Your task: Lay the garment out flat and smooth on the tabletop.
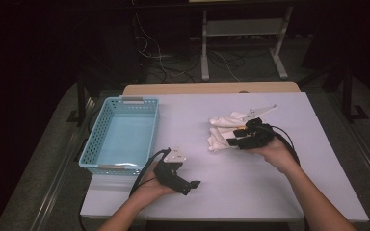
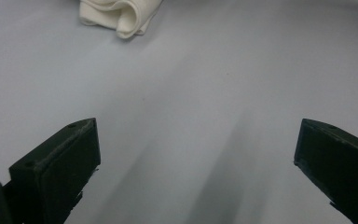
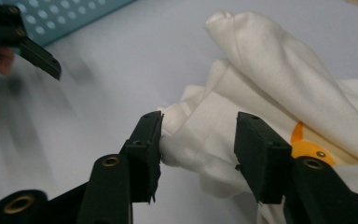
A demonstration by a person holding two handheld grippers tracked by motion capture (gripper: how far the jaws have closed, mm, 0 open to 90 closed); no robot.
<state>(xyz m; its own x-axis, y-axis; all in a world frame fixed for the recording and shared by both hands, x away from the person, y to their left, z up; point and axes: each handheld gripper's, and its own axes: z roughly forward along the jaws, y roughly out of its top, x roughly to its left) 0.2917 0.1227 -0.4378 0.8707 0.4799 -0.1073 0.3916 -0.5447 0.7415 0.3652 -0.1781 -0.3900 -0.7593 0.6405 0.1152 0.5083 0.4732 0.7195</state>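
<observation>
A pile of white cloths (image 1: 221, 120) lies on the white table (image 1: 250, 187), right of the middle. My right gripper (image 1: 232, 141) rests on the pile's near side and points left. In the right gripper view its jaws (image 3: 199, 117) stand partly apart with a thick fold of the white cloth (image 3: 261, 60) filling the gap, both pads against it. My left gripper (image 1: 191, 181) sits low near the front edge, open, with nothing but bare table between its jaws (image 2: 196, 126). A corner of the cloth pile (image 2: 121, 14) lies farther off in that view.
A light blue perforated basket (image 1: 125, 100) stands at the table's left and looks empty. Its wall (image 3: 65, 18) and a jaw of the left gripper (image 3: 37, 56) appear in the right gripper view. Dark floor, cables and a stand lie beyond the far edge.
</observation>
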